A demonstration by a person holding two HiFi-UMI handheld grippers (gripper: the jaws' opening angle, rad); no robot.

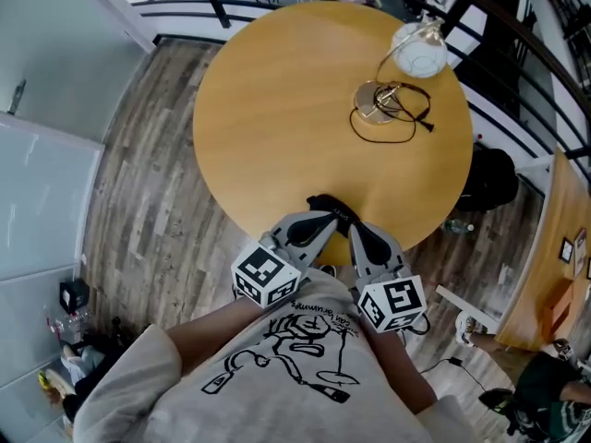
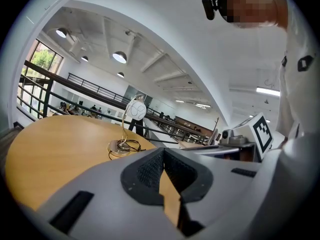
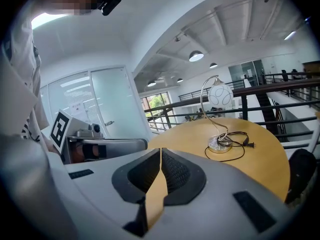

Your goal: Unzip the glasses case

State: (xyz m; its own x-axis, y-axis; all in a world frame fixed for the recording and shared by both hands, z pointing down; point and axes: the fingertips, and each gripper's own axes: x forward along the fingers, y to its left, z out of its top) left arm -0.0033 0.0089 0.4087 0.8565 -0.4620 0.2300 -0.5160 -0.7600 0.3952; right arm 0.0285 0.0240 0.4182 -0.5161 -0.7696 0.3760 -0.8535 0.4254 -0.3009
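Observation:
No glasses case shows clearly in any view. A small dark shape (image 1: 323, 202) lies at the near edge of the round wooden table (image 1: 277, 109), right at the gripper tips; I cannot tell whether it is the case or the jaw pads. My left gripper (image 1: 325, 216) and right gripper (image 1: 355, 233) are held close to the person's body, side by side, pointing at that edge. In the left gripper view the left gripper (image 2: 163, 152) has its jaws meeting at the tips with nothing between them. In the right gripper view the right gripper (image 3: 160, 150) stands shut the same way.
A globe lamp (image 1: 419, 50) with a round base and a coiled black cord (image 1: 397, 109) stands at the table's far right; it also shows as the lamp (image 2: 134, 111) and the lamp (image 3: 220, 97). Black railings (image 1: 517, 53) ring the table. Wood floor lies to the left.

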